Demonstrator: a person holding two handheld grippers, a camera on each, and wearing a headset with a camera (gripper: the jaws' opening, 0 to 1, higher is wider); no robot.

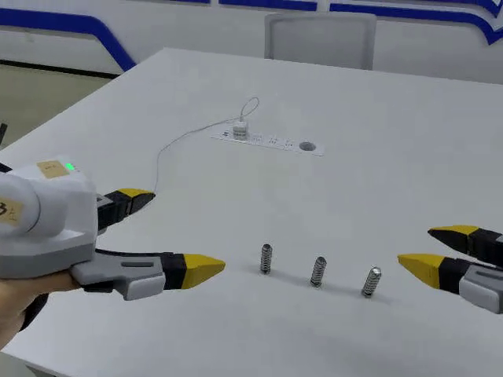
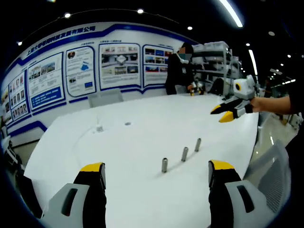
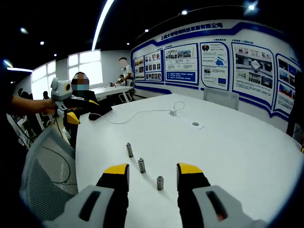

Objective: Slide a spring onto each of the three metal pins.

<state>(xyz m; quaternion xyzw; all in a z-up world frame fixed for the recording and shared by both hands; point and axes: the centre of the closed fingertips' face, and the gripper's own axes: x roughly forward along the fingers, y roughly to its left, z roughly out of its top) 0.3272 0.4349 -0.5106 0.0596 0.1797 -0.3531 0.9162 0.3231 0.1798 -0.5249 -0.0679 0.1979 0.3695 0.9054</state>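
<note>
bright, even light from ceiling strips [image 2: 232, 12]; faint shadows beside the pins [image 1: 317, 272] on my white table [image 1: 377, 157]; both gripper views bend at the edges.

The broad white tabletop [image 1: 377, 157] carried three short, upright, spring-covered metal pins [image 1: 266, 259] [image 1: 318, 272] [image 1: 372, 282] in a row near its 6 o'clock edge, each apart from the next. Toward 12 o'clock from them lay a flat white power strip [image 1: 271, 142]. A small white plug [image 1: 240, 130] sat at its 9 o'clock end, and a thin white cable [image 1: 169, 149] trailed toward 8 o'clock.
</note>
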